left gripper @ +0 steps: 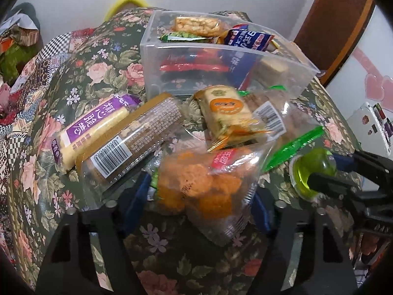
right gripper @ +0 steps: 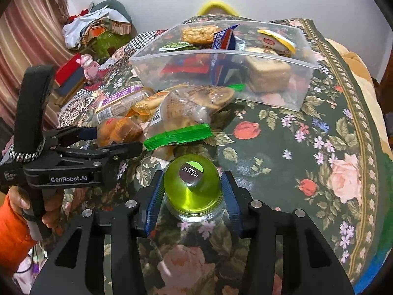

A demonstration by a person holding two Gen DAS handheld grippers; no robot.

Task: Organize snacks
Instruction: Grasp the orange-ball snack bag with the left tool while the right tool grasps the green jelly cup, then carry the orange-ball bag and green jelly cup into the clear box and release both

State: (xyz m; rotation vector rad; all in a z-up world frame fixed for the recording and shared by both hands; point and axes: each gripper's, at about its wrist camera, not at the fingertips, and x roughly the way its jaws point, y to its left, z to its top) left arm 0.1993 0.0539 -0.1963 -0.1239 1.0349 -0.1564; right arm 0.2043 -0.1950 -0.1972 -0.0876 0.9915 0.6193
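R gripper (right gripper: 193, 196) jaws around green jelly cup (right gripper: 192, 186) on table (right gripper: 307, 147); L gripper (left gripper: 200, 194) jaws around orange snack bag (left gripper: 203, 186), w/ bin (left gripper: 221, 56) behind

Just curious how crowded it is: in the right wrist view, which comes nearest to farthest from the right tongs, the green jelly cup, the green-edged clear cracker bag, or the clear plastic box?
1. Green jelly cup: between the right tongs.
2. Green-edged clear cracker bag: just beyond, slightly left.
3. Clear plastic box: farthest, behind the pile.
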